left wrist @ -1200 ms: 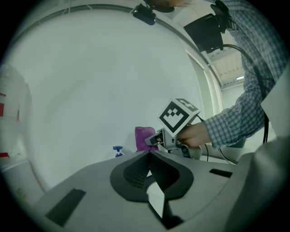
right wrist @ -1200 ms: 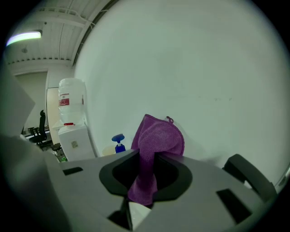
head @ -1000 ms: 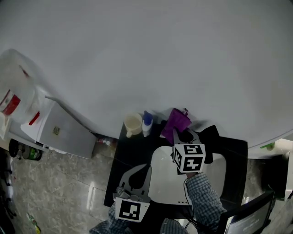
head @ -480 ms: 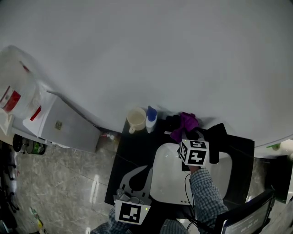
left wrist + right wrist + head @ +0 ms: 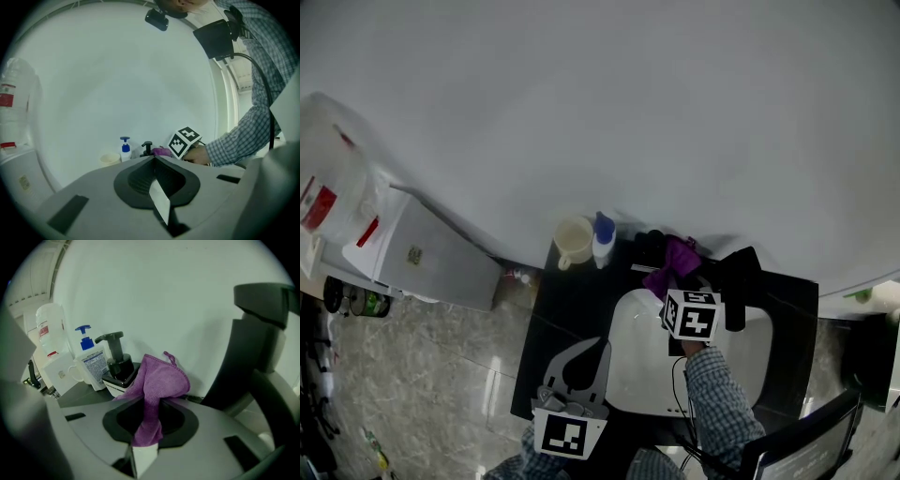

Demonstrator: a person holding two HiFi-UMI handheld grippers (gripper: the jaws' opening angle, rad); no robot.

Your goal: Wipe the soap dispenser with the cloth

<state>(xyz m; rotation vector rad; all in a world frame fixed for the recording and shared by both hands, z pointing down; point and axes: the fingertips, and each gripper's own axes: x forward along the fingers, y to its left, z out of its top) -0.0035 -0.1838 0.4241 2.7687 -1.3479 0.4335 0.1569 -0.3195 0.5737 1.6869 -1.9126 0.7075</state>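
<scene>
Soap dispenser (image 5: 116,367) touched by the purple cloth (image 5: 159,380) clamped in the right gripper's (image 5: 144,446) fingers. The left gripper's (image 5: 159,206) fingers are together, empty. Unsteadied, the dispenser could topple against the blue-capped bottle (image 5: 91,359) at its left.

A cream mug (image 5: 574,241) and a white bottle with a blue pump (image 5: 603,242) stand side by side at frame centre on a black counter (image 5: 565,305). A white sink (image 5: 636,361) lies lower right of them, and a white cabinet (image 5: 427,262) sits at left.

Soft, even light here, the white wall (image 5: 675,94) bright and flat, a pale sheen on the floor tiles (image 5: 431,366), both gripper views bowing hard into black corners, and the cloth (image 5: 154,390) blurry right up at the lens.
</scene>
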